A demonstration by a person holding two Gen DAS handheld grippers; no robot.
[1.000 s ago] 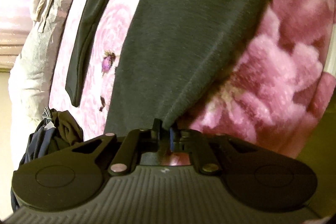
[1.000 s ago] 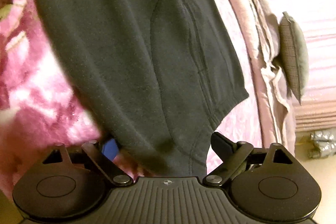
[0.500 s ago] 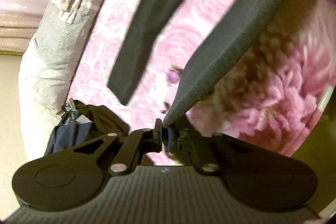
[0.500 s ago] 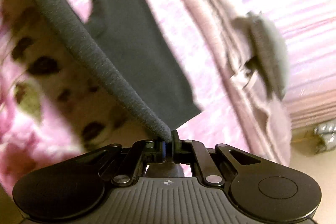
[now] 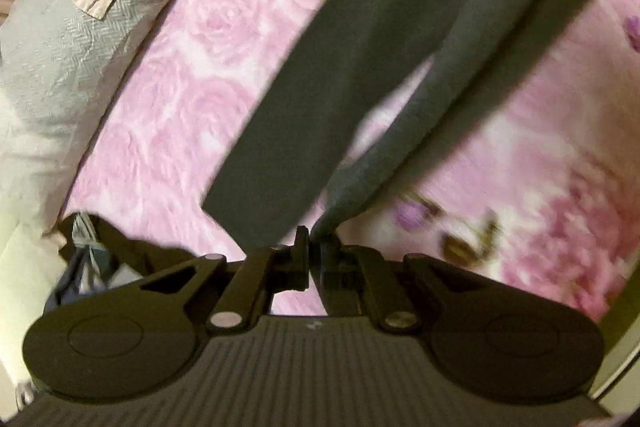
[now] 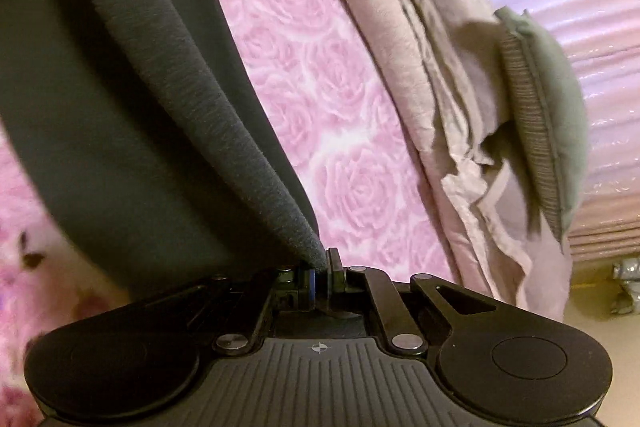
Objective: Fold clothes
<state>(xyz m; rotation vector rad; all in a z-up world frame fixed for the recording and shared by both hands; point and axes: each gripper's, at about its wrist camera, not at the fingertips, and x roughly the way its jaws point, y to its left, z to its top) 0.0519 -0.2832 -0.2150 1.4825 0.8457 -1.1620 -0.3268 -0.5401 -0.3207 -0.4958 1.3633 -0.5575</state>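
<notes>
The left tool [image 5: 310, 243] pinches a dark grey fleece garment [image 5: 400, 67]. The right tool [image 6: 320, 267] grips its thick edge above the pink rose-patterned bed cover [image 6: 340, 147].

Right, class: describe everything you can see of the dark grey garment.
The dark grey garment looks like soft, fleecy knit with a thick rolled edge. It hangs stretched above the pink rose-patterned bedspread, one flat panel drooping. The left gripper and the right gripper each pinch an edge in shut jaws.
</notes>
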